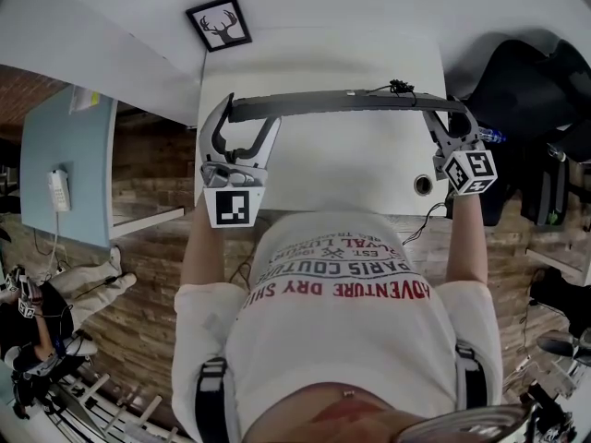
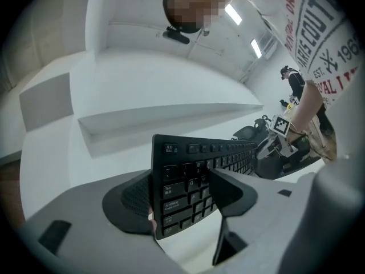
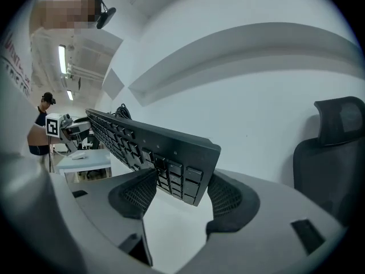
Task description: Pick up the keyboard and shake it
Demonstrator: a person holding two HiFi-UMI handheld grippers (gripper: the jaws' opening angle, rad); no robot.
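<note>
Keyboard (image 1: 342, 101) hangs above the tabletop (image 1: 369, 178), turned on edge. Left claw (image 1: 247, 118) clamps its left end and right claw (image 1: 445, 123) its right end, pads pressing front and back, likely so 2 grips steady it for shaking.

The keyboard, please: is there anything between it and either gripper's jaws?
Nothing visible. The left gripper and right gripper each clamp an end of the black plastic keyboard directly, held above the white desk.
</note>
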